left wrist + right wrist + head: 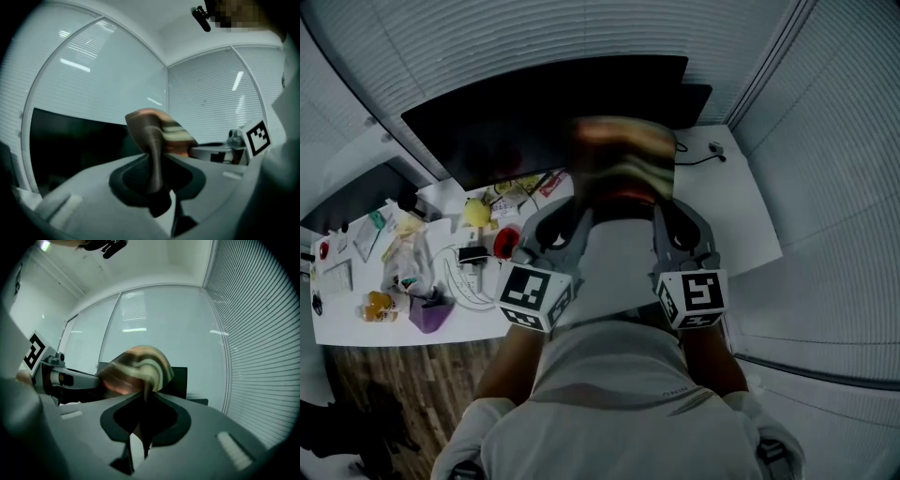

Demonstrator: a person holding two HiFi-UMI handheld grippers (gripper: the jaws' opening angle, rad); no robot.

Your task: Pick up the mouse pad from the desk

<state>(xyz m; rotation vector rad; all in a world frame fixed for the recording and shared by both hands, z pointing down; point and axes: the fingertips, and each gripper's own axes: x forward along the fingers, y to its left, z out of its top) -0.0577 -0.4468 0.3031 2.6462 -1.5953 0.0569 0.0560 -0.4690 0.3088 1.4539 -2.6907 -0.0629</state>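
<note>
The mouse pad (623, 164), brown with pale wavy stripes, hangs blurred in the air above the desk (741, 211) and in front of the dark monitor (534, 112). My left gripper (574, 217) is shut on its left edge and my right gripper (664, 217) on its right edge. In the left gripper view the mouse pad (157, 129) rises edge-on out of the left gripper (154, 180), pinched between the jaws. In the right gripper view the mouse pad (138, 366) curls up from the right gripper (140, 425), whose jaws clamp its corner. Both grippers point level.
The white desk's left half holds clutter: a yellow object (475, 212), a red round item (506, 241), a purple container (431, 315), cables and papers. A black cable (703, 155) lies at the right back. Blinds cover the walls; wooden floor (394, 375) lies below the desk.
</note>
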